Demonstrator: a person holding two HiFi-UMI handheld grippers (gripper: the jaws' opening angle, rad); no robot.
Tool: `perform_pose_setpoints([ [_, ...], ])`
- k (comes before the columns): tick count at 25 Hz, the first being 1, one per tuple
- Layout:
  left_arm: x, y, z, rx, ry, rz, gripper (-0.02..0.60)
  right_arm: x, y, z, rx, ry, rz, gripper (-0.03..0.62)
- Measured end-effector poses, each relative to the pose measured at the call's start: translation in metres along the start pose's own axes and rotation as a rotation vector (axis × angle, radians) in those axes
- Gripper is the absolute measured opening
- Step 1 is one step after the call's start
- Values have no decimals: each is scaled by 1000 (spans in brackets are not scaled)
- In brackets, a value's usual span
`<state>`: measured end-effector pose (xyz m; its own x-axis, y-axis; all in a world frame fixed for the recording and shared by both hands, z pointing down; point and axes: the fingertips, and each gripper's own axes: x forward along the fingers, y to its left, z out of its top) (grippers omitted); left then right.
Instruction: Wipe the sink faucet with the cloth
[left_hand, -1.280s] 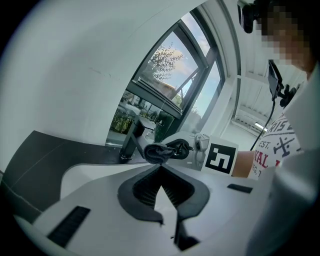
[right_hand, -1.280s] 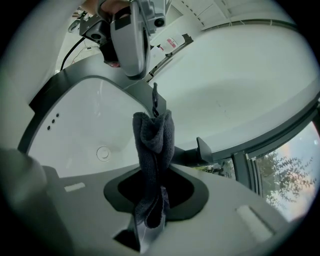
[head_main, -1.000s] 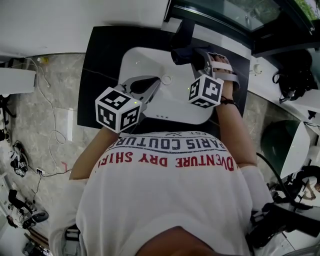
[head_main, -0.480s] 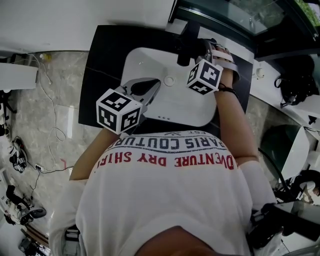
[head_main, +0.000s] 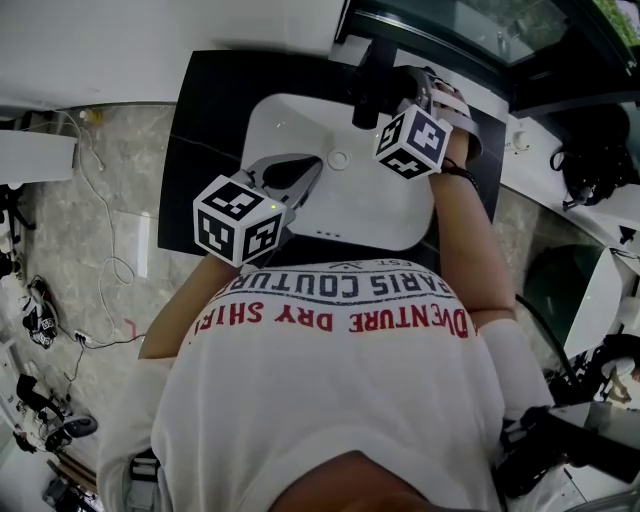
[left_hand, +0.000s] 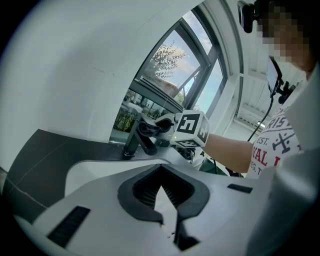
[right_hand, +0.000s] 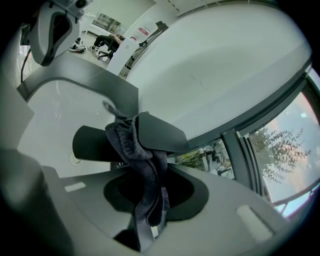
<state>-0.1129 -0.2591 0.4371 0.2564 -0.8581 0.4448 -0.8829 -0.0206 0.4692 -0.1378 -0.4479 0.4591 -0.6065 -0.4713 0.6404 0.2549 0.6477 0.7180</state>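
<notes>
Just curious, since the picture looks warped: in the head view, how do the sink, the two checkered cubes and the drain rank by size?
1. sink
2. left cube
3. right cube: looks smaller, but it is farther from the camera, so the two may match
4. drain

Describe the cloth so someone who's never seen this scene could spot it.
Find the white sink set in the black counter, then the dark faucet at its back edge. The cloth is the dark grey knitted rag pressed against that faucet, pinched in the tongs of the right gripper; it's the only soft, wrinkled thing there.
</notes>
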Motion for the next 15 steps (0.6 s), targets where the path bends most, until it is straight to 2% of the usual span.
perform_pose_setpoints([
  [6, 4, -8, 2, 11, 6, -15, 2, -21, -14, 1, 8, -29, -65, 85],
  [11, 5, -9, 0, 11, 8, -17, 2, -38, 8, 6, 16, -76, -53, 84],
  [15, 7, -10, 1, 16, 10, -12, 2, -37, 9, 5, 50, -95, -53, 84],
])
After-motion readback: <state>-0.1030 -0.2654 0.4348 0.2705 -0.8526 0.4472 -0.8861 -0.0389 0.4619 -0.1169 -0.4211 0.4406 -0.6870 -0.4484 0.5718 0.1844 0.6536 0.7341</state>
